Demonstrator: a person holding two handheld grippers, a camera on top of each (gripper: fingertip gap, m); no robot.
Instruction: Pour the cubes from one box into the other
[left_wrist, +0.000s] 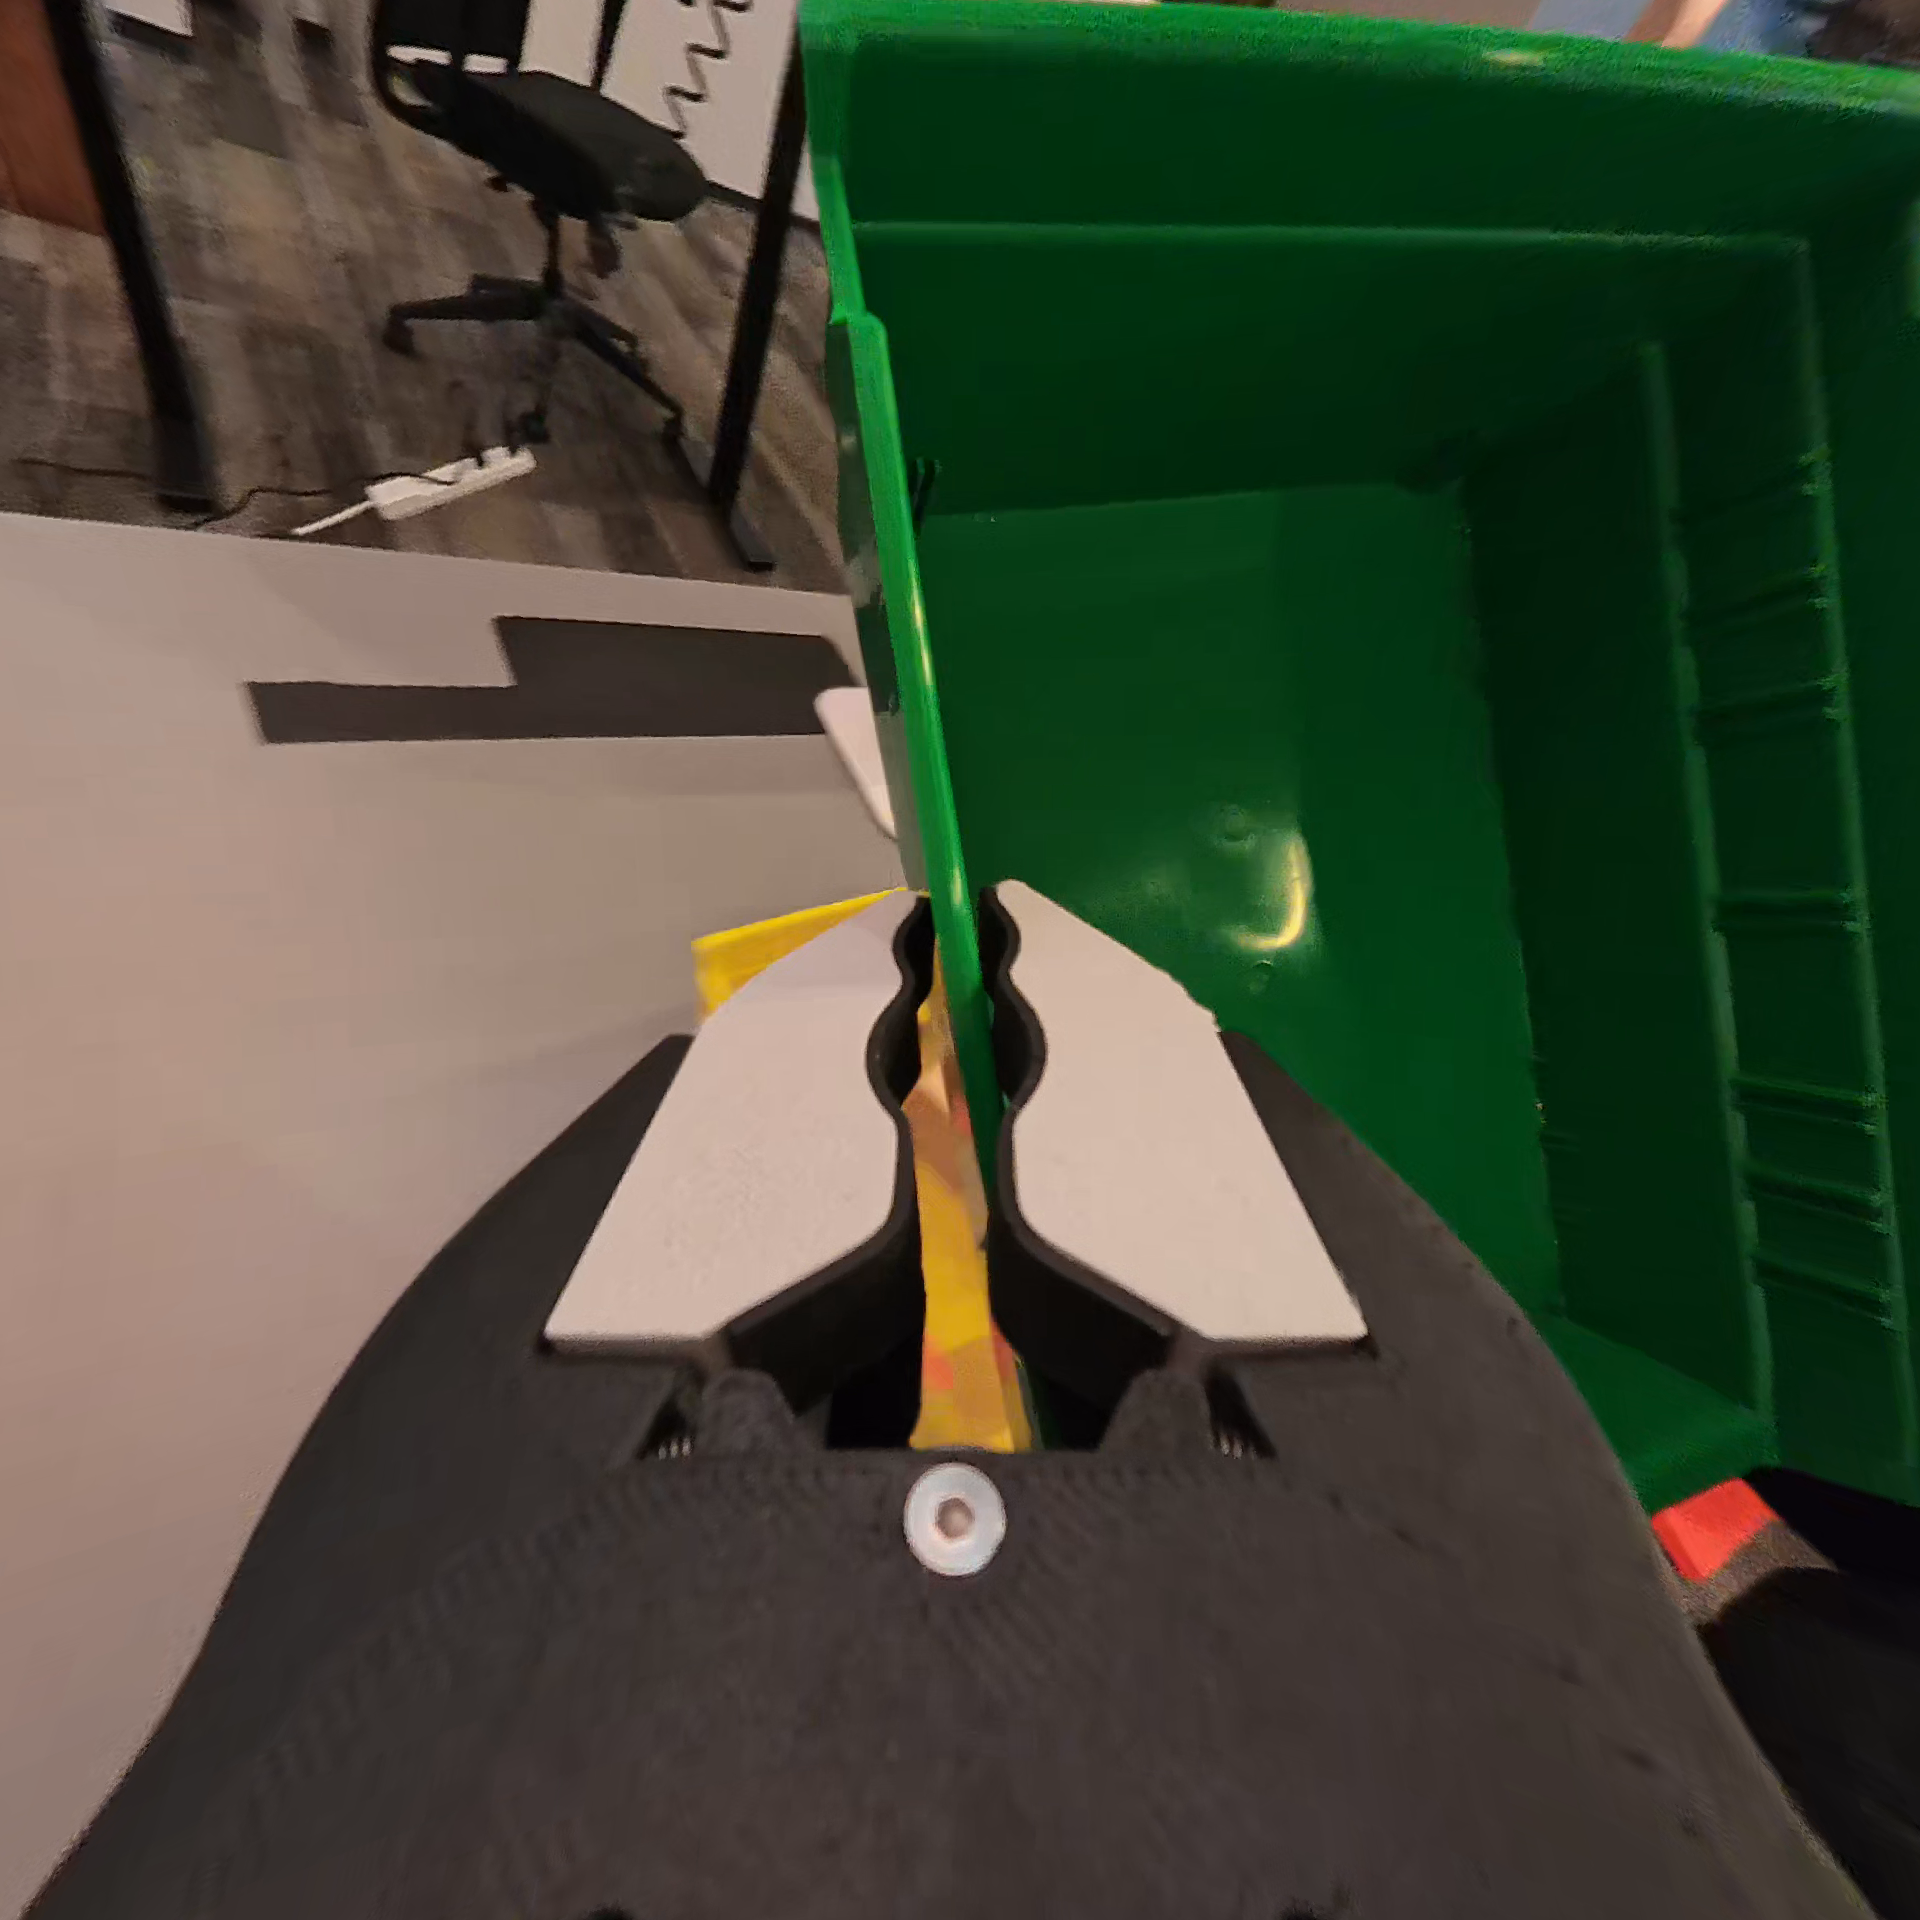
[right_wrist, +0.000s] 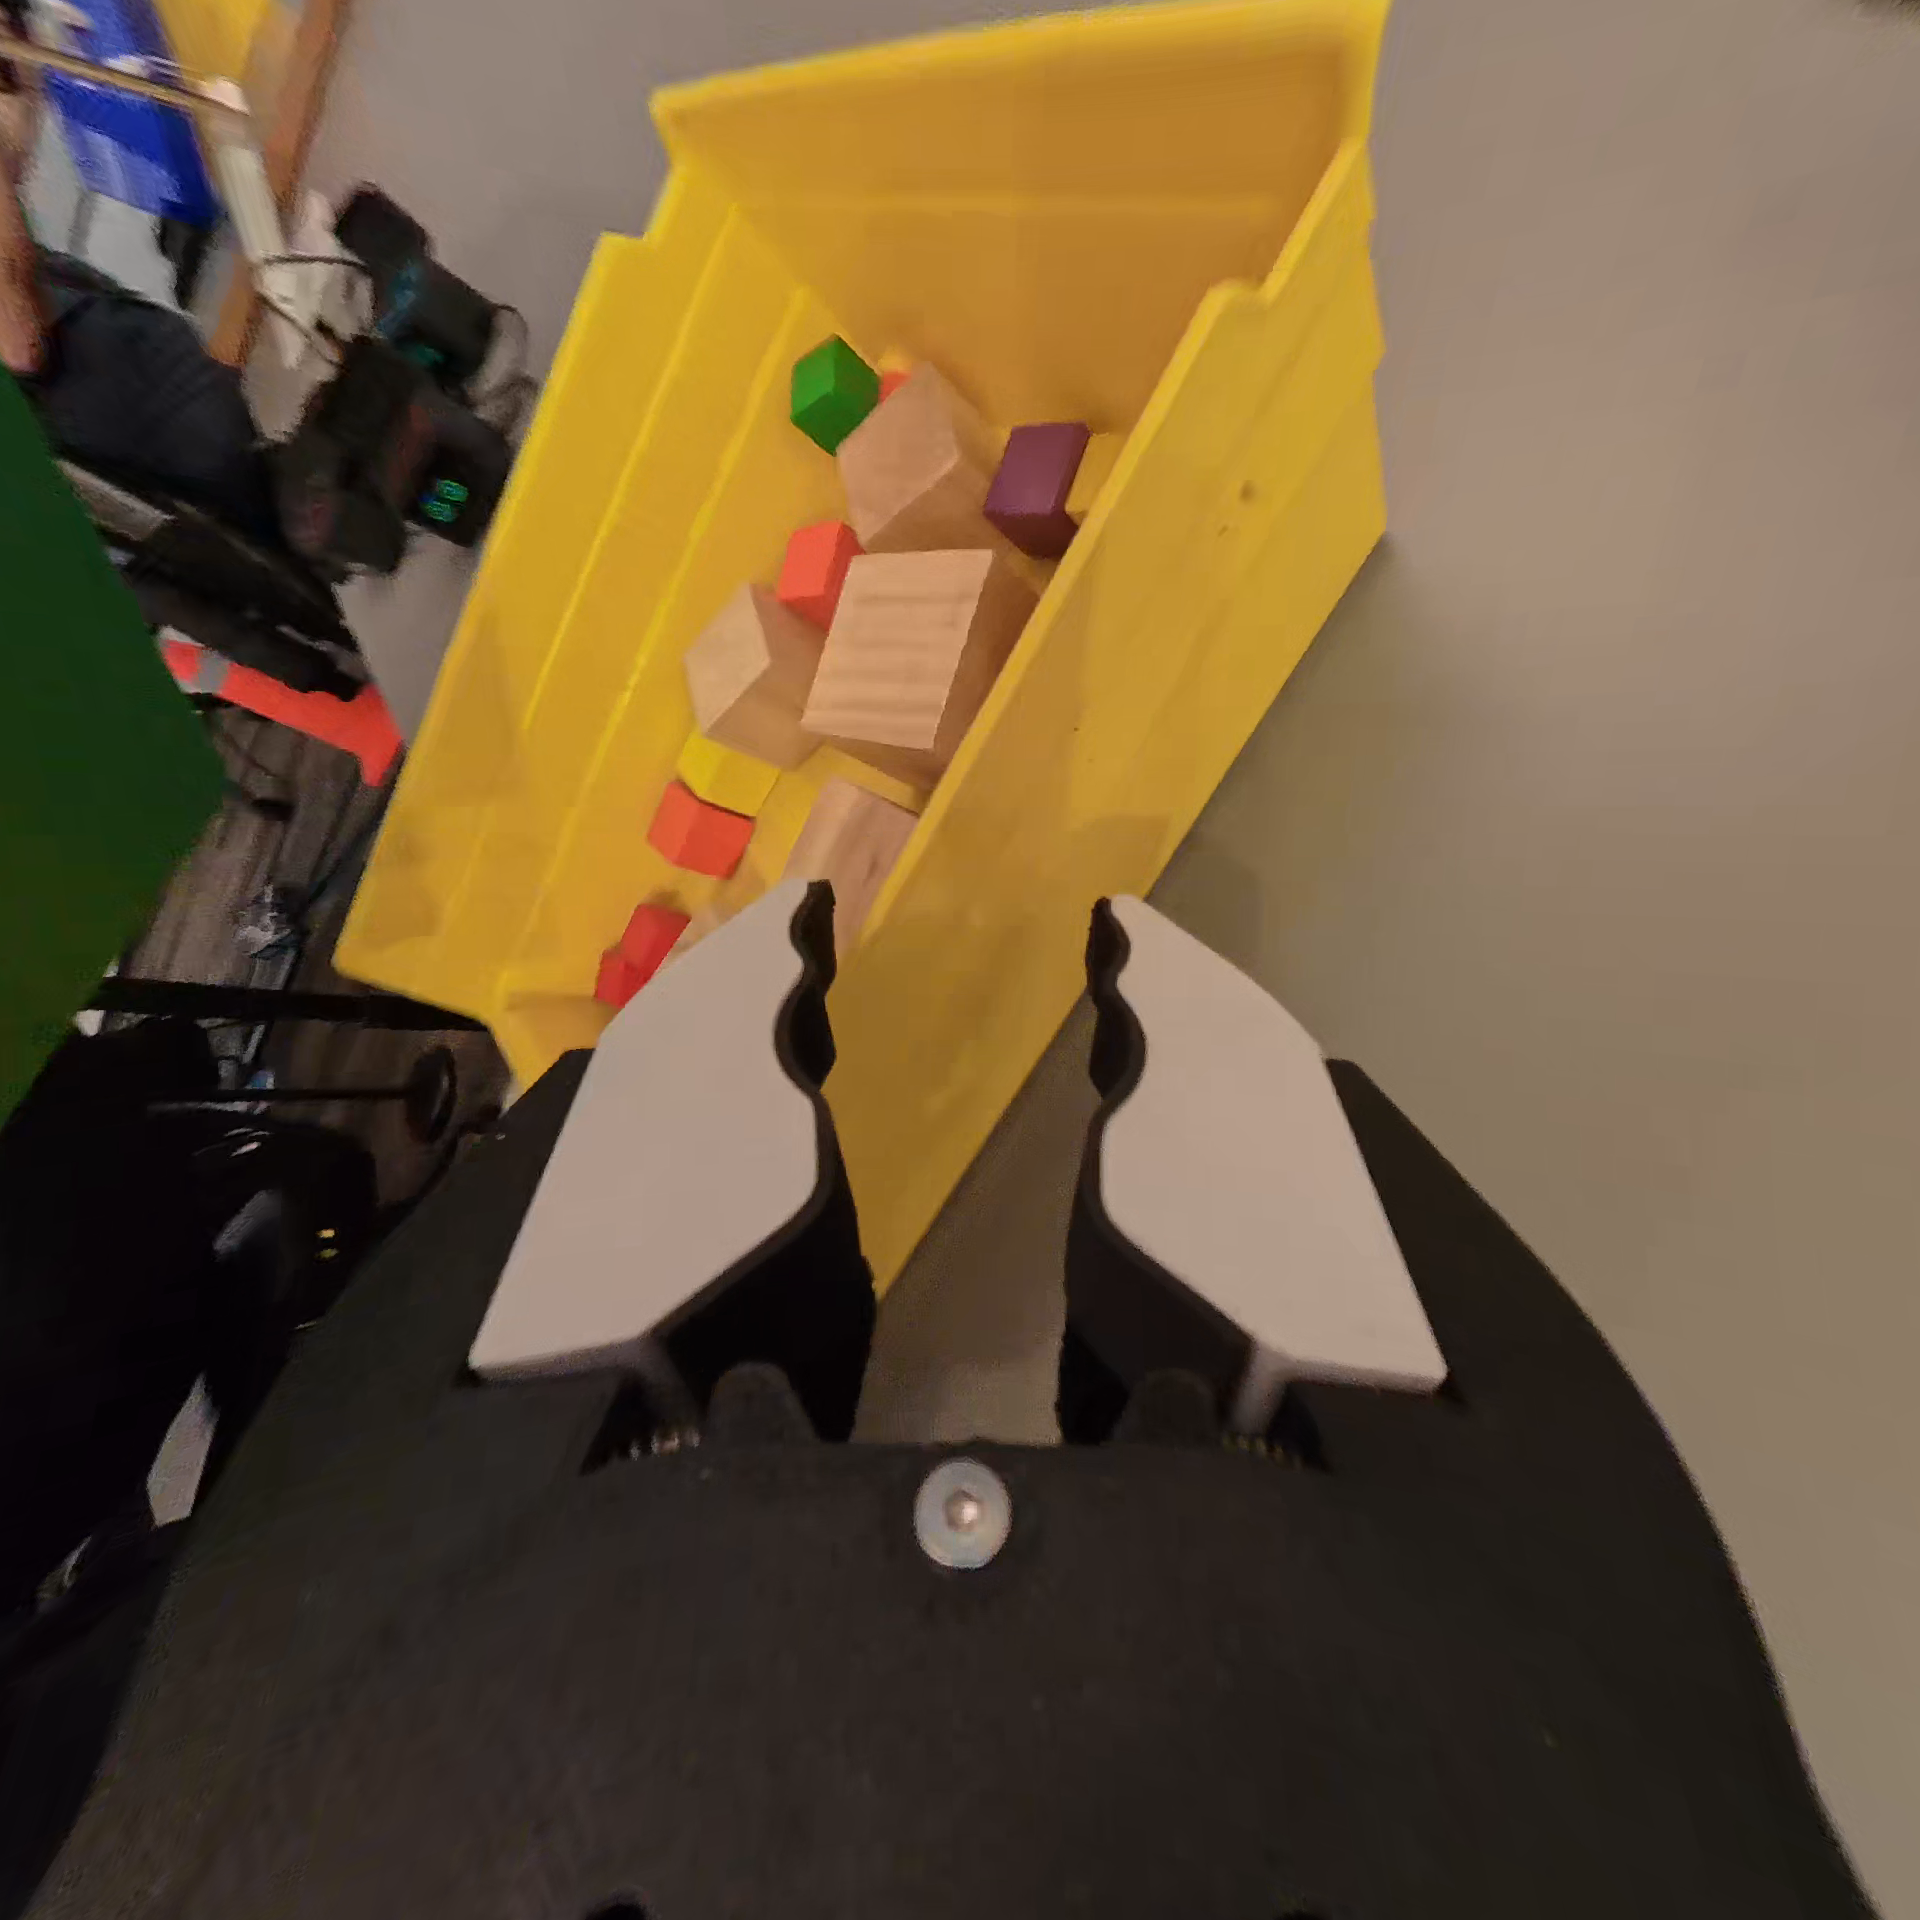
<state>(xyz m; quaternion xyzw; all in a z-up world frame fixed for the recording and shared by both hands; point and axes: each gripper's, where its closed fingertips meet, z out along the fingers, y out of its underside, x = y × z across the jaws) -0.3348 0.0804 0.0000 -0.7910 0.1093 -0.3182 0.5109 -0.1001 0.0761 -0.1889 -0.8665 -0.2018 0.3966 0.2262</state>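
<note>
Here the left gripper (left_wrist: 958, 914) pinches the near side wall of the green box (left_wrist: 1299, 644), its jaws nearly closed on the thin rim; the box's inside shows no cubes. The right gripper (right_wrist: 961, 914) hangs spread wide, holding nothing, astride the near wall of the yellow box (right_wrist: 1122, 727) on the grey table (right_wrist: 1662, 623). Wooden and coloured cubes (right_wrist: 894, 644) lie inside (several half hidden behind its fingers). Far left, an office chair (left_wrist: 561, 156) and power strip (left_wrist: 436, 488) are blurred.

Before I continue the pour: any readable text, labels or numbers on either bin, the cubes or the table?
None. The green bin, yellow bin, cubes and table show no writing. The black marks on the table are plain shapes, not characters.
</note>
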